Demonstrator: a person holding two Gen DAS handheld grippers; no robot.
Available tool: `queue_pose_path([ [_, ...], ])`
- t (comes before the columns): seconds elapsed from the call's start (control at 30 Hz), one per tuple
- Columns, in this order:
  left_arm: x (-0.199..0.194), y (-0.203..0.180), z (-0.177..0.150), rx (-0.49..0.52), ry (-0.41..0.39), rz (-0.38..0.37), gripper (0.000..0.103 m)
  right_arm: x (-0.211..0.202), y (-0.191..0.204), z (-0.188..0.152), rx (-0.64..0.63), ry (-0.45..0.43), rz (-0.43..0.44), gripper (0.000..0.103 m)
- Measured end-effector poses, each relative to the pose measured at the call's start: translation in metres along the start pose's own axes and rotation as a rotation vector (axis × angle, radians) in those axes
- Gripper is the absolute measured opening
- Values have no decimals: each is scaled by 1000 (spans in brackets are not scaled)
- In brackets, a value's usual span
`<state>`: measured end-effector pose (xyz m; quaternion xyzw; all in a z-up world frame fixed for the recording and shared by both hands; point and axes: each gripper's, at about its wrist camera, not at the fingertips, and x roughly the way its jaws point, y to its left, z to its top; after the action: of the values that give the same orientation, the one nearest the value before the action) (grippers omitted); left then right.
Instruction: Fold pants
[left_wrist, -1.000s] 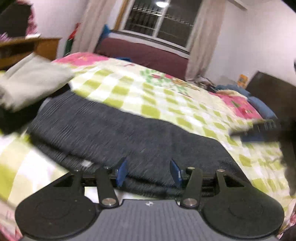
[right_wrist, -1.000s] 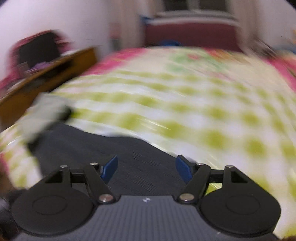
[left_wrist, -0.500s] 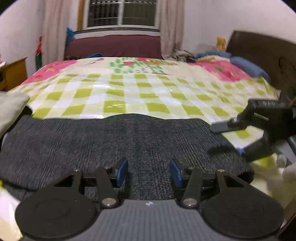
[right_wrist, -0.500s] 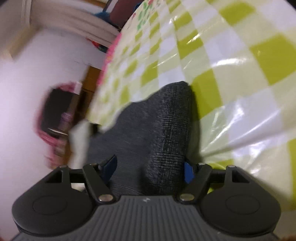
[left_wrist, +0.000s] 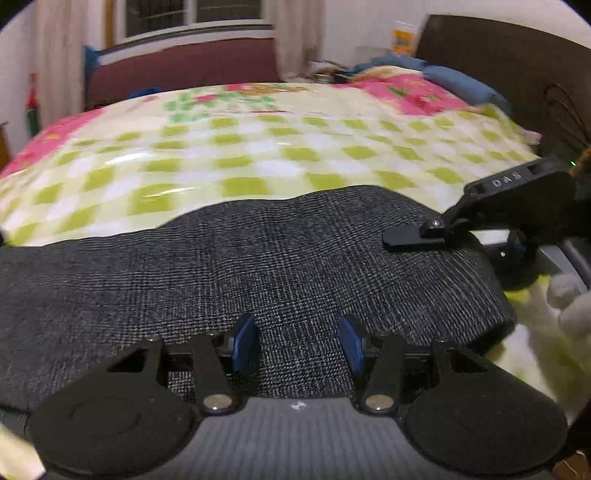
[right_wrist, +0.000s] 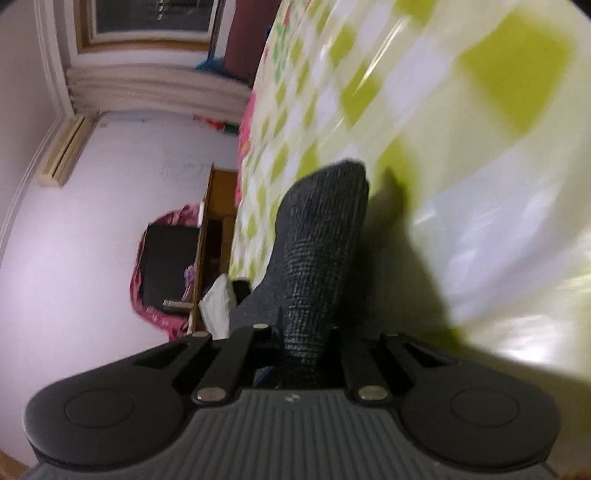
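Right tongs (right_wrist: 301, 354) now clamped on pants (right_wrist: 321, 258) edge — previously spread.

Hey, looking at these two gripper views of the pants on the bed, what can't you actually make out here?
- Right gripper pads: right wrist view, buried under the bunched pants fabric.
- Near pants edge: left wrist view, hidden behind the left gripper body, jaws open.
- Pants' left end: left wrist view, cut off by the frame edge.
- Bedspread pattern: right wrist view, motion-blurred.

Ahead of the left gripper (left_wrist: 297, 343) the checkered bedspread (left_wrist: 258, 155) lies open beyond the pants (left_wrist: 258, 266); to its right the right gripper (left_wrist: 480, 218) blocks passage
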<state>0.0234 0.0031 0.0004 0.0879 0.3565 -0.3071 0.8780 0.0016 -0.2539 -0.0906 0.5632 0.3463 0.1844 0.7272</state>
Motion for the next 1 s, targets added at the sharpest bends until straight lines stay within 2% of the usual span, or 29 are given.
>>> queue_pose_path([
  [0.07, 9, -28, 2, 21, 0, -82, 65, -33, -6, 4, -7, -39, -54, 8],
  [0.17, 24, -68, 6, -6, 13, -230, 69, -89, -6, 10, -26, -107, -153, 8],
  [0.27, 26, -107, 17, 56, 23, -337, 69, -143, 9, 17, -65, -188, -296, 8],
  [0.3, 23, -113, 21, 79, 10, -339, 69, -158, 17, 19, -96, -215, -360, 8],
  [0.37, 12, -111, 29, 126, -47, -288, 69, -180, 34, 20, -150, -263, -447, 9],
  [0.47, -4, -83, 33, 94, -111, -180, 69, -194, 63, 12, -224, -315, -482, 9],
  [0.53, -9, -61, 26, 57, -132, -81, 69, -186, 84, 2, -286, -324, -496, 9],
  [0.63, -2, -46, 3, 80, -103, 18, 69, -156, 115, -13, -404, -296, -536, 9],
  [0.67, -2, -44, -3, 80, -102, 20, 69, -149, 121, -21, -431, -284, -548, 9],
  [0.77, -8, -39, -15, 40, -119, -30, 70, -94, 149, -40, -505, -222, -544, 9],
  [0.83, -5, -40, -20, 41, -131, -33, 70, -58, 169, -53, -555, -185, -560, 9],
  [1.0, -7, -22, -24, -35, -156, -112, 70, 33, 193, -86, -685, -64, -639, 10],
])
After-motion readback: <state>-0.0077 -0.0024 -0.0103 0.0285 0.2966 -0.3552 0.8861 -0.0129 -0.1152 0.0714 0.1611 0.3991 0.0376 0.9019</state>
